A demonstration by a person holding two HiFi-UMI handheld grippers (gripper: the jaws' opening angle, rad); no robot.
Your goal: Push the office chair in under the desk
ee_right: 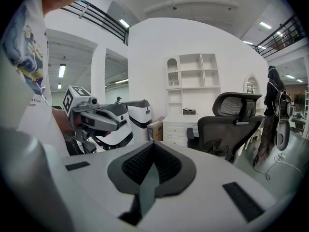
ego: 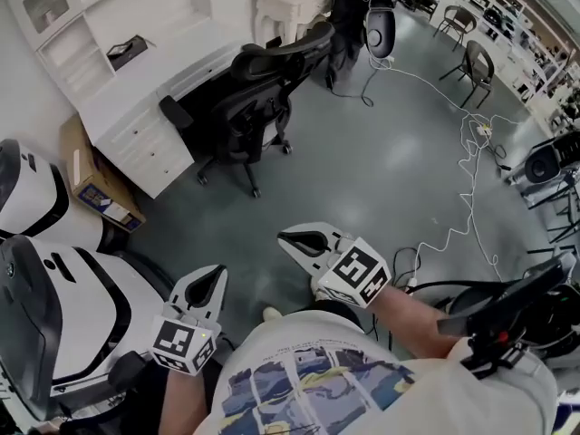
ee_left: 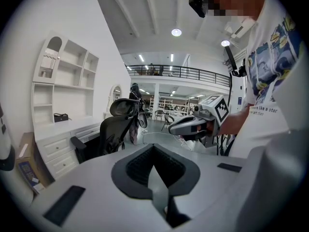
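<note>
Showing my left claw (ego: 214,277) and right claw (ego: 288,239), both fully closed on nothing: office chair (ego: 258,93) well ahead of them, by the tabletop (ego: 172,62) (seemingly not tucked under); whole push remains.

- Against the front edge of the bench (ego: 159,66), just beside its drawer unit (ego: 145,148): office chair (ego: 258,93), backrest toward the open floor.
- On the bench top, along the back edge: shelf unit (ego: 82,7), with a small case (ego: 127,51) before it.
- On the floor at the bench's left end, touching the drawer unit: cardboard box (ego: 95,184).
- Well apart from the chair, nearer the person: left hand-held gripper (ego: 216,277) and right hand-held gripper (ego: 292,239), side by side.
- Across the floor right of the chair: cables (ego: 471,143).
</note>
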